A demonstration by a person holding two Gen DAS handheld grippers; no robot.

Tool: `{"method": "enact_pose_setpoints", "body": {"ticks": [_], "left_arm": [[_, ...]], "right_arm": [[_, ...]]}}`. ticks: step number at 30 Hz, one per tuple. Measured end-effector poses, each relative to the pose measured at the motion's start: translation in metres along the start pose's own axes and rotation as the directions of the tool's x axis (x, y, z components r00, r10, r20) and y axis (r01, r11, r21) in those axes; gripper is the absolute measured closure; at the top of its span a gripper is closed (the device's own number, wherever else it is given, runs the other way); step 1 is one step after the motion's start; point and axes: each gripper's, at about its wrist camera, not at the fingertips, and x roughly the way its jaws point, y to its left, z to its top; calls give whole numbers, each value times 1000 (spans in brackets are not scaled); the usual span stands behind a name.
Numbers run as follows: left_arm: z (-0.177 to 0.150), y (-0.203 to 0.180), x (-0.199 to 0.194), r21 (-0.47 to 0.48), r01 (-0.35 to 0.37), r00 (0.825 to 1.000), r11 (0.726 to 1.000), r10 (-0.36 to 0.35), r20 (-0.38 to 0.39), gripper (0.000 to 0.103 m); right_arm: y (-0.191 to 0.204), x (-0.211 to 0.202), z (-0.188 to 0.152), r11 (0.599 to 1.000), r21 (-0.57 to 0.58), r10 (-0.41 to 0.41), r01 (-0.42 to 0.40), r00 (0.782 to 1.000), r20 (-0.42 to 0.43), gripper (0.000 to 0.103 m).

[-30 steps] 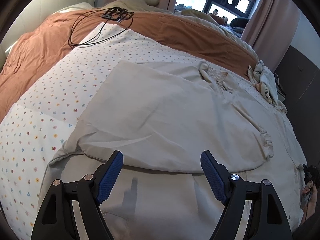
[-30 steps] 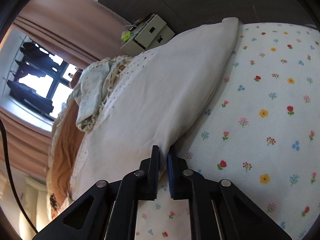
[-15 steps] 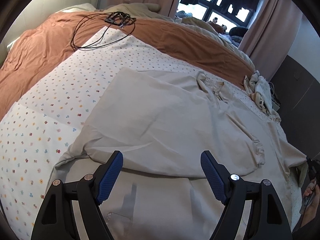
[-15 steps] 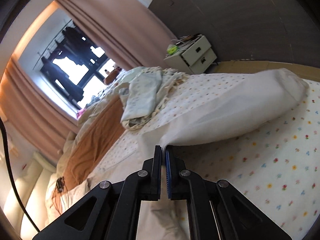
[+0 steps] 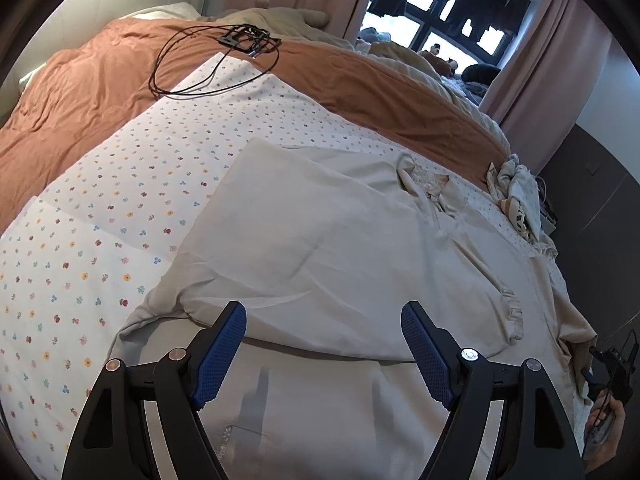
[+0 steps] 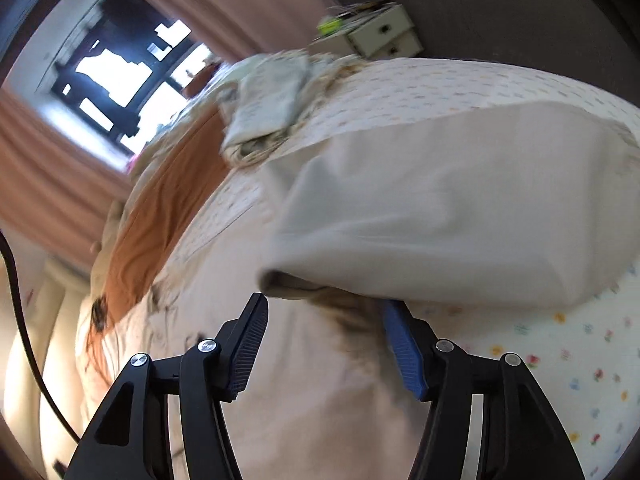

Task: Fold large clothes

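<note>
On the bed, a large beige garment (image 5: 320, 248) lies spread over a white floral sheet (image 5: 100, 240), with one part folded across its middle so that a folded edge runs crosswise just ahead of the left gripper (image 5: 324, 344). Left gripper status: jaws wide apart, holding nothing, positioned above the near portion of the garment, blue pads (image 5: 218, 354) facing inward. A gathered cuff (image 5: 514, 320) lies at the right end of the folded part. An orange blanket (image 5: 80, 92) covers the far side of the bed, with a coiled black cable (image 5: 208, 68) resting on it and partly on the sheet. A small heap of pale clothes (image 5: 520, 200) sits near the far right corner of the bed. Right gripper (image 6: 326, 340) status: jaws wide apart, holding nothing; the right wrist view is motion-blurred. A rounded fold of the garment (image 6: 440, 216) lies just ahead of the jaws, its lower edge near the fingertips; contact cannot be determined. A white drawer unit (image 6: 384, 36) stands beyond the bed, and a window (image 6: 120, 80) with pink curtains (image 6: 48, 184) is visible.
</note>
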Motion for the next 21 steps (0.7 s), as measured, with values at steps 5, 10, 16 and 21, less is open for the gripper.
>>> {"method": "enact_pose_setpoints", "body": {"ticks": [5,10,16,21], "left_arm": [[-2,0,3,-5,-6,1000,1000,6,-7,22],[-3,0,6,-10,-12,1000,1000,12,-13,22],[-4,2,9,-19,-13,1000,1000,13,-23,22],[-4,2,8,-23,-10,1000,1000,9,-24,22]], "right_arm": [[-59,-29,8,976,218,-43,18,993,107,42],[-99,-37,6,935,349,-109,62,987,117,42],[-115,-34,2,912,405,-122,70,987,103,42],[-123,-26,10,920,390,-124,52,979,163,47]]}}
